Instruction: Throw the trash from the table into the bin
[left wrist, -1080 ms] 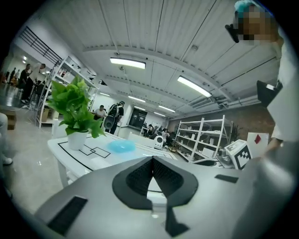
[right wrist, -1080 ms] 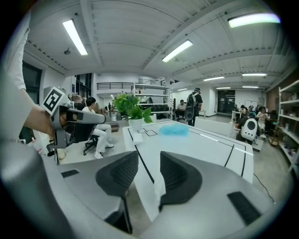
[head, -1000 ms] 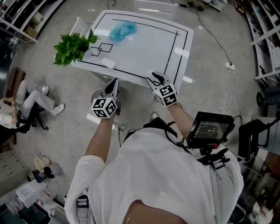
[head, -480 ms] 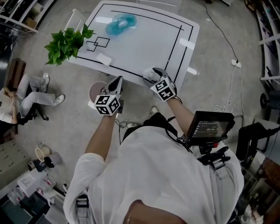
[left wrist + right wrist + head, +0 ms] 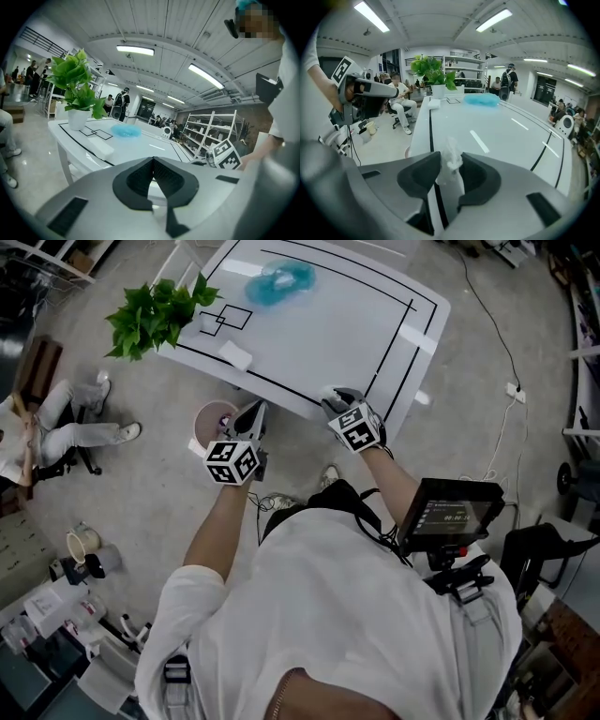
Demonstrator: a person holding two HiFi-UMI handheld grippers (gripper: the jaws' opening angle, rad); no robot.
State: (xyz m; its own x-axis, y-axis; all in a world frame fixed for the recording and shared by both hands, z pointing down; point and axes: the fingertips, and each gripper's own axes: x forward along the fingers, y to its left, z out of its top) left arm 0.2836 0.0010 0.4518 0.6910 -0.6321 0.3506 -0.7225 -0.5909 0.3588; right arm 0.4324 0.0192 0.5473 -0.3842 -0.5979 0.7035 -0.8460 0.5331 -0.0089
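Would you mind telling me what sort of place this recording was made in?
Probably a workshop or lab hall, not a home: open metal shelves along the wall, strip lights on a bare ceiling, and a white table marked with black lines.

A crumpled translucent scrap [image 5: 452, 154] sits between the jaws of the right gripper [image 5: 449, 164], which have just been closing on it, at the white table's [image 5: 328, 334] near edge. A blue wad [image 5: 279, 282] lies at the far end. The pink bin [image 5: 200, 423] stands on the floor below.

No legible text or labels.
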